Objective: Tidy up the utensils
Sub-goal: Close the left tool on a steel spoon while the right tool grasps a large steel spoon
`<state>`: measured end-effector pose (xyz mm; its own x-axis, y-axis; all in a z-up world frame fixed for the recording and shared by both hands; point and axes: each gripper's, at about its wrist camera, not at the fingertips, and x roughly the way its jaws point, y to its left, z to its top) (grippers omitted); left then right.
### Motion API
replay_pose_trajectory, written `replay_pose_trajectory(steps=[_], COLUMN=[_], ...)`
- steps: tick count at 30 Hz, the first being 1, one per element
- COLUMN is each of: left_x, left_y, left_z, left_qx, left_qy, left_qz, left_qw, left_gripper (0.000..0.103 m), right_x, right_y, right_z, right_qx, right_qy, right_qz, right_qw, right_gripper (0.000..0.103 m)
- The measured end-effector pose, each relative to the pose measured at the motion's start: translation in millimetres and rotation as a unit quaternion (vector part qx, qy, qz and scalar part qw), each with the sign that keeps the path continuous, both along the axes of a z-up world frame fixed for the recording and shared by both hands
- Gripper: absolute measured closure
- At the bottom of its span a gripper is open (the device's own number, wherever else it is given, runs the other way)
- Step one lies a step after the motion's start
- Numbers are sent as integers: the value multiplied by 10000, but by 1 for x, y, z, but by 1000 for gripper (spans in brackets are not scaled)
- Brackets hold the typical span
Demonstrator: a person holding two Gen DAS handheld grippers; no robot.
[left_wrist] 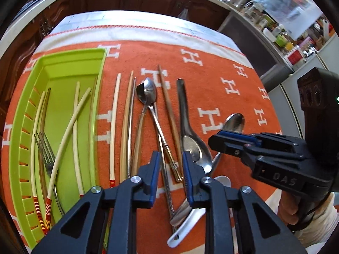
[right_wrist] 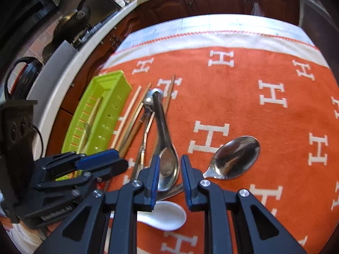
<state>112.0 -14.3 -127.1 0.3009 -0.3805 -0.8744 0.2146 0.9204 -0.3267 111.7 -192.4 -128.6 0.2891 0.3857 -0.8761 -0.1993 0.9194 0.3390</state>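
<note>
Loose spoons [left_wrist: 191, 139] and chopsticks [left_wrist: 115, 124] lie on the orange cloth [left_wrist: 222, 97] just right of the green tray [left_wrist: 63, 67] — it holds a fork [left_wrist: 45, 150]. Both grippers — left [left_wrist: 170, 169], right [right_wrist: 168, 173] — hover over the spoons, jaws narrowly apart, gripping nothing.

Left gripper [left_wrist: 170, 165]: black frame, blue pads, pointed steeply down; jaws narrowly parted, pads pressing nothing.
Right gripper [right_wrist: 169, 169]: same build, same downward tilt; jaws narrowly parted, nothing clamped between them.
The two grippers hang side by side, close together, not touching.
Hand [left_wrist: 289, 209] on the right gripper's grip, pale sleeve [left_wrist: 317, 222] at the wrist.
</note>
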Motion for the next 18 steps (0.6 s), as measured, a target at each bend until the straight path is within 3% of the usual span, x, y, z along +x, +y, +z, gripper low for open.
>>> replay_pose_trajectory(steps=[6,12,14,18], left_x=[9,23,28,37], left_y=[1,1,2,1], left_z=[-5,-7,-10,-11], left_qx=[145,321,351,456], left_qy=[20,20,59,49], left_qz=[133,211,217,176], left_qw=[9998,9993,9991,9988], left_gripper=[85,85,85,85], right_x=[11,0,-3,-5], right_y=[15,30,34,26], right_z=[-24,-26,-27,-28], right_qx=[-298,-637,-724,-434], right_qy=[110,-420,-501,-429], right_qz=[448,901,978,907], right_qw=[9985,9930,9913,9940], right_gripper=[83,83,98,101])
